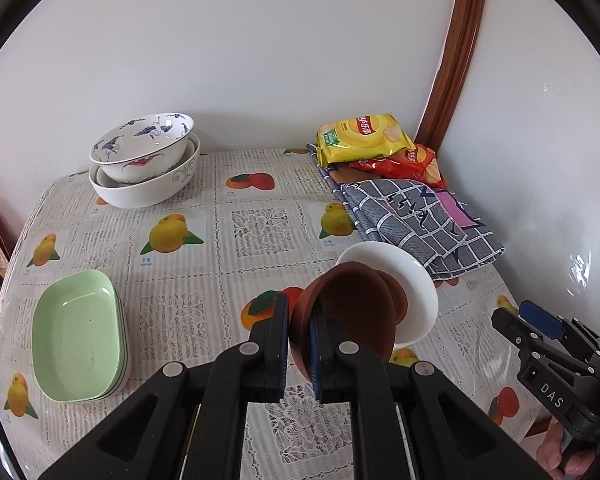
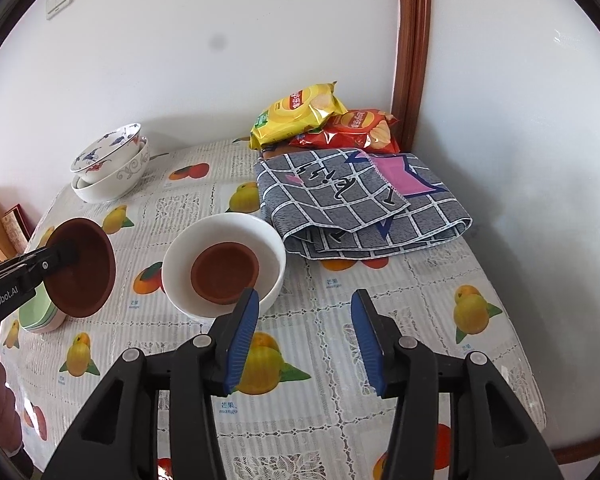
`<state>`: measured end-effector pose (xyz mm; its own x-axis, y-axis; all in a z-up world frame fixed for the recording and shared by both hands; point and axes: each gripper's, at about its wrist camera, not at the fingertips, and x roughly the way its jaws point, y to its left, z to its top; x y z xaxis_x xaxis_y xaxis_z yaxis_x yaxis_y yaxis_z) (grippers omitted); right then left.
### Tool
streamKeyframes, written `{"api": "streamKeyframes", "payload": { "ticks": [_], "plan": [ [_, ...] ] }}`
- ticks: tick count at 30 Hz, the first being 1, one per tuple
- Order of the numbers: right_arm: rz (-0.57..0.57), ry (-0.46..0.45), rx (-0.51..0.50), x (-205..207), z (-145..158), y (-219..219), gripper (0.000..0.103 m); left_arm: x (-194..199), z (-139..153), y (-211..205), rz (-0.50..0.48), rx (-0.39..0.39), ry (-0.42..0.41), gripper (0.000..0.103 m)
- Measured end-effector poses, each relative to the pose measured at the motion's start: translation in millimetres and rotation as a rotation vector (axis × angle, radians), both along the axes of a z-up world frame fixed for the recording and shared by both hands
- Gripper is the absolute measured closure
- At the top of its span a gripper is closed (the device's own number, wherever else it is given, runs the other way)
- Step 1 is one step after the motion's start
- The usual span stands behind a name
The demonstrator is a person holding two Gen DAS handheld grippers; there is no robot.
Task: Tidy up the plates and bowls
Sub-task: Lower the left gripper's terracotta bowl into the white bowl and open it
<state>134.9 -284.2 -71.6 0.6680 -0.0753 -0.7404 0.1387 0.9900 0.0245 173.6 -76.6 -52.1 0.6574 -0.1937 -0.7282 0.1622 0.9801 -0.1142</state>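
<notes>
My left gripper is shut on the rim of a brown clay bowl and holds it tilted above the table; it also shows in the right wrist view. A white bowl stands on the table with a second brown bowl inside it. My right gripper is open and empty, just in front of and to the right of the white bowl. Stacked patterned bowls stand at the far left. Green rectangular dishes are stacked at the near left.
A fruit-print tablecloth covers the table. A folded grey checked cloth and yellow and red chip bags lie at the far right by the wall corner. A wooden door frame rises behind them.
</notes>
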Motion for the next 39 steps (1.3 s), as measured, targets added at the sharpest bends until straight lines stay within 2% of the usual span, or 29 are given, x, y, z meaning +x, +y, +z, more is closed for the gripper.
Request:
{"api": "streamKeyframes", "payload": {
  "ticks": [8,24,29,31,34,39],
  "plan": [
    [-0.036,-0.018,-0.012,-6,11,-13,0.049,-3,6,-15,-0.022,0.015,-0.004,0.094],
    [-0.064,0.016,0.017,1,4,-27,0.049,5,-2,-18,0.009,0.041,0.011,0.094],
    [-0.062,0.02,0.016,5,1,-26,0.039,11,-6,-21,0.006,0.047,0.027,0.094],
    [-0.065,0.02,0.014,7,0,-27,0.038,14,-7,-23,0.002,0.051,0.03,0.094],
    [-0.076,0.024,0.017,9,-2,-31,0.029,18,-8,-26,-0.004,0.05,0.035,0.094],
    [-0.084,0.031,0.032,9,-6,-40,0.028,25,-12,-34,-0.02,0.042,0.042,0.094]
  ]
}}
